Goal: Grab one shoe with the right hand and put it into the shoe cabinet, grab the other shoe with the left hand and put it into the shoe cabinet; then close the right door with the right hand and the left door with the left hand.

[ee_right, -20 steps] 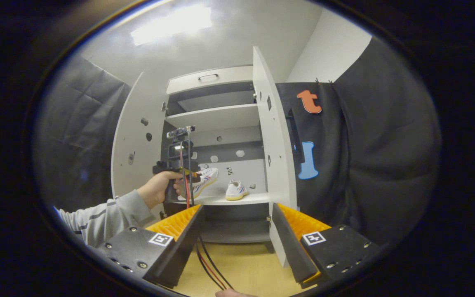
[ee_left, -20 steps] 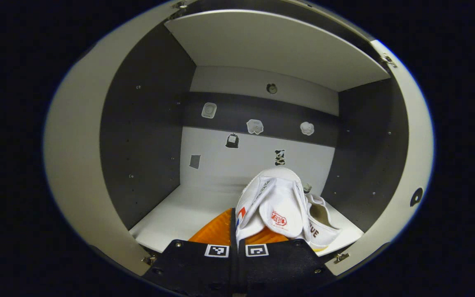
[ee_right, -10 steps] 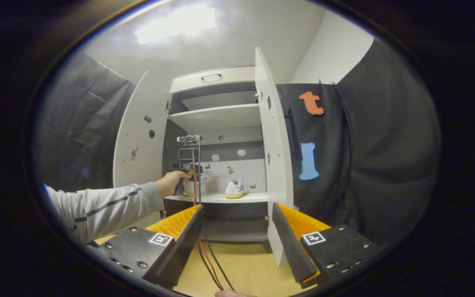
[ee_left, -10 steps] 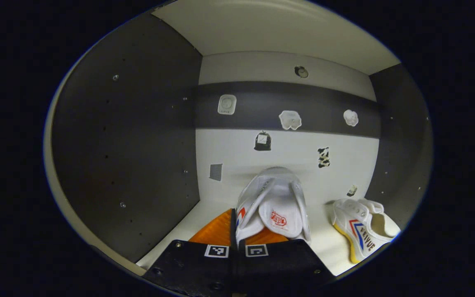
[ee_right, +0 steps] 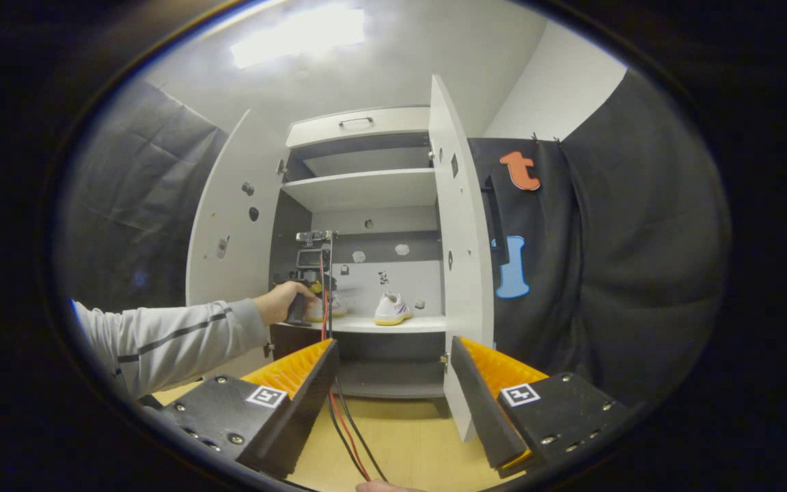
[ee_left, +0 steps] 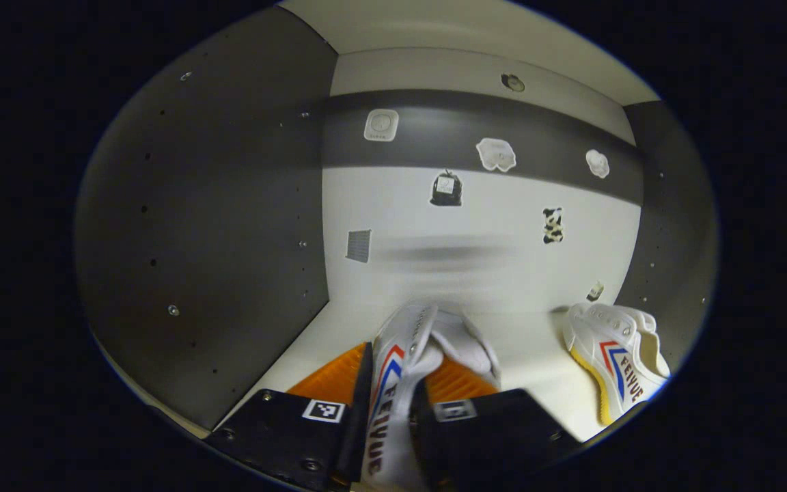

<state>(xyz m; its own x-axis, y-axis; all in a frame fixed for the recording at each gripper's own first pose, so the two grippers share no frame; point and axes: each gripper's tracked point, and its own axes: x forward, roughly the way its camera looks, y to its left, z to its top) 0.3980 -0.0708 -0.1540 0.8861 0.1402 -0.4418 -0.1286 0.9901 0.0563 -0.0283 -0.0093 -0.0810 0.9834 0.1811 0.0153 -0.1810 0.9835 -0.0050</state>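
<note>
- Left gripper view: the left gripper (ee_left: 393, 410) had gone deeper into the shoe cabinet (ee_left: 216, 205) than half a second earlier, and the back wall with its small stickers (ee_left: 447, 189) sat higher in the view.
- The held shoe (ee_left: 404, 372) had turned between the fingers: its side stripe and lettering now faced the camera, where its tongue had faced it before.
- The fingers were pinching this shoe from both sides, with a wider gap between them than in the earlier frame.
- The shoe hung low over the white shelf (ee_left: 523, 342); I cannot tell whether its sole touched the shelf.
- The other shoe (ee_left: 615, 359) stood on the same shelf to the right, well apart from the held one, close to the dark right side wall; it had hardly shifted.
- Right gripper view: the right gripper (ee_right: 393, 393) had its fingers spread wide and empty, as in the earlier frames, low over the tan floor (ee_right: 400, 444).
- The person's hand (ee_right: 284, 301) and grey sleeve (ee_right: 168, 338) reached further in, so the left gripper (ee_right: 311, 273) stood at the shelf's front edge.
- The right door (ee_right: 462, 232) and the left door (ee_right: 233, 219) both stood open.
- A red and a black cable (ee_right: 342, 424) ran down across the floor.
- Black cloth (ee_right: 612, 260) hung on both sides, under a ceiling light (ee_right: 298, 37).
</note>
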